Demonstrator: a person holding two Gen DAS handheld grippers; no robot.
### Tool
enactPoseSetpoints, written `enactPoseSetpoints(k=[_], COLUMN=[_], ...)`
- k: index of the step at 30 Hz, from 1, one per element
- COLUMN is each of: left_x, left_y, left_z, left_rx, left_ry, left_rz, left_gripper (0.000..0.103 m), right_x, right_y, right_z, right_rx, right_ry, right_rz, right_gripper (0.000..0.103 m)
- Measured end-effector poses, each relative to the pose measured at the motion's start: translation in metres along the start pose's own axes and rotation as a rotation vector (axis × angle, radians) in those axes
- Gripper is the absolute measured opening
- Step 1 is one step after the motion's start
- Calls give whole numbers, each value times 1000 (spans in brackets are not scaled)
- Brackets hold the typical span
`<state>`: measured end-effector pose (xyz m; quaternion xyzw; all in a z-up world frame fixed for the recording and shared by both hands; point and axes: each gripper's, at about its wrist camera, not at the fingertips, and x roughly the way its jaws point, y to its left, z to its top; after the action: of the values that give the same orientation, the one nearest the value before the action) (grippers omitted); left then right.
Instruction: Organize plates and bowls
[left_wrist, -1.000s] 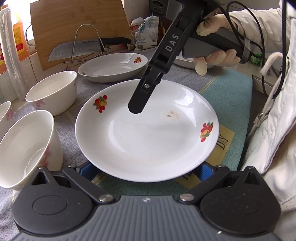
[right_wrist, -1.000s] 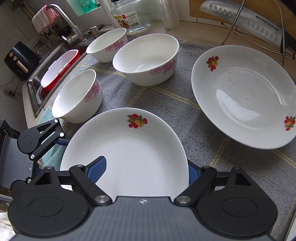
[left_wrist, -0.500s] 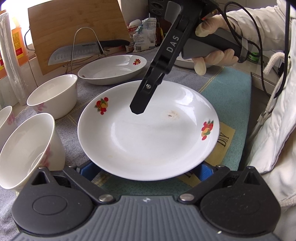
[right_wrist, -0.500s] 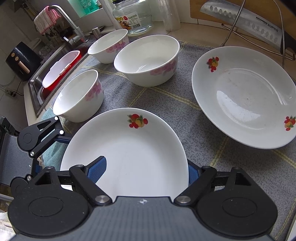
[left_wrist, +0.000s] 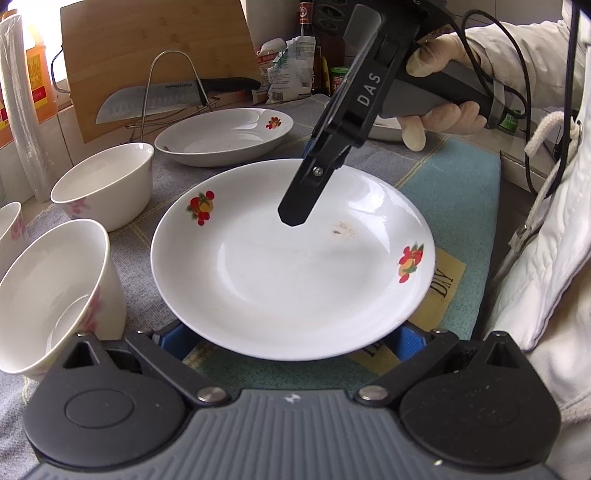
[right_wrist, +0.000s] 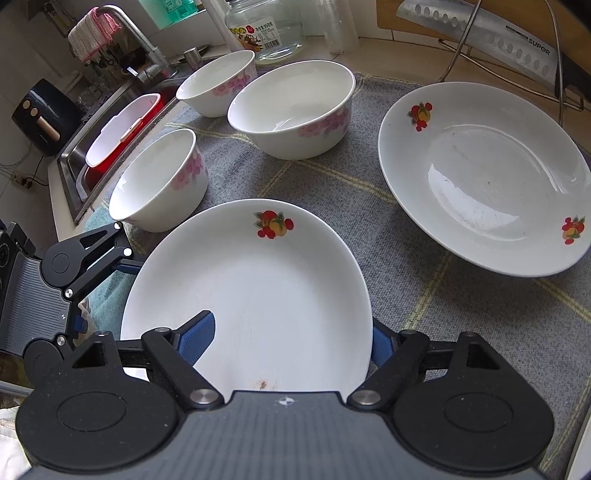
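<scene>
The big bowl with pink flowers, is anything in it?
Empty of food. The big bowl stands upright on the grey cloth, and its white inside is bare; a faint glossy sheen at the bottom might be water.

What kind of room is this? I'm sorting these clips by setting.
Most likely a home kitchen counter. A sink with a faucet sits at the counter's edge, a kitchen knife rests on a wire rack in front of a wooden cutting board, and plates and bowls stand on a cloth mat.

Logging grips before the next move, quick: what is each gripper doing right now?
Left gripper: jaws open, pads under the near rim of the plate, not clamping.
Right gripper: jaws closing, plate rim between them, not yet pinched.
</scene>
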<state>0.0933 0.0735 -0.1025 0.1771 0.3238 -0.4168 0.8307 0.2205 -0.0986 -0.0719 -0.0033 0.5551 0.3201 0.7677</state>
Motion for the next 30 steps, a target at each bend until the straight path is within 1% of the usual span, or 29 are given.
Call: enactPoseSetpoints(k=[6, 10, 13, 20, 24, 30], left_x=[1, 2, 3, 5, 5, 3], left_y=[1, 0, 0, 0, -3, -3], left_z=[0, 1, 2, 5, 8, 14], left_rx=[-4, 1, 0, -17, -19, -35], left_ry=[3, 4, 11, 27, 32, 29], left_rz=[-6, 1, 3, 3, 8, 5], left_gripper=[102, 102, 103, 102, 102, 102], right_x=[-2, -4, -3, -8, -8, -16], right_y=[-1, -3, -1, -1, 3, 4], right_z=[-2, -4, -3, -4, -6, -5], right_rx=[11, 33, 28, 27, 15, 5], right_ry=[18, 16, 20, 6, 4, -9], right_rz=[9, 22, 12, 26, 6, 5], right_gripper=[88, 88, 89, 89, 89, 89])
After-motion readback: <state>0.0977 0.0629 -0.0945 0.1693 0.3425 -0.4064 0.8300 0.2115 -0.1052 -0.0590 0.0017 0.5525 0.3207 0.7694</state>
